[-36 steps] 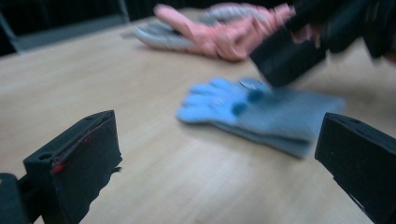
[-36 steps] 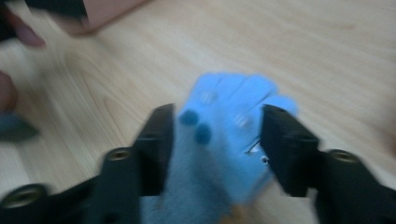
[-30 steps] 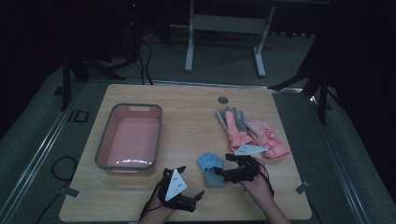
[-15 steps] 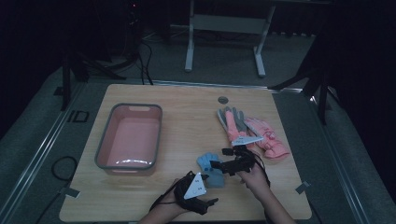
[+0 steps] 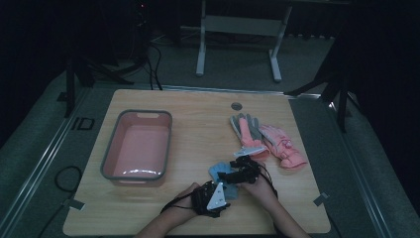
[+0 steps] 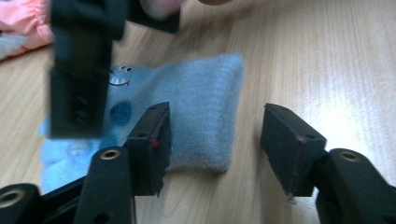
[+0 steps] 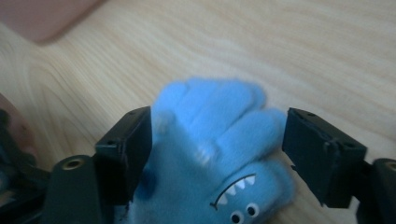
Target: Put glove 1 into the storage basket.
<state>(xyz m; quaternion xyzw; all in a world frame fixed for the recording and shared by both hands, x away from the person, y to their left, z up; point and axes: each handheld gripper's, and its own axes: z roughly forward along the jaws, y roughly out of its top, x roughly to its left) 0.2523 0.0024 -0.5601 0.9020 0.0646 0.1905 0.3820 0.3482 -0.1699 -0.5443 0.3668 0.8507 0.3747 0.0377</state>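
Note:
A small blue glove (image 5: 216, 172) with a monster face lies flat near the table's front edge. My left gripper (image 5: 225, 188) comes at its cuff from the front. In the left gripper view (image 6: 219, 149) the jaws have just been closing and stand open, with one over the cuff (image 6: 196, 102) and the other over bare wood. My right gripper (image 5: 225, 176) reaches in from the right. Its jaws (image 7: 217, 154) have just been closing a little and stand open on either side of the glove's fingers (image 7: 210, 135). The right gripper's black jaw also shows in the left gripper view.
A pink basin (image 5: 137, 148) with a grey rim stands at the left. A grey and pink glove (image 5: 246, 131) and a pink glove (image 5: 283, 146) lie at the right, behind my right hand. A round hole (image 5: 236, 106) sits near the table's far edge.
My left gripper has moved right up to the blue glove's cuff and its jaws have narrowed. My right gripper has come down and left over the glove's fingers.

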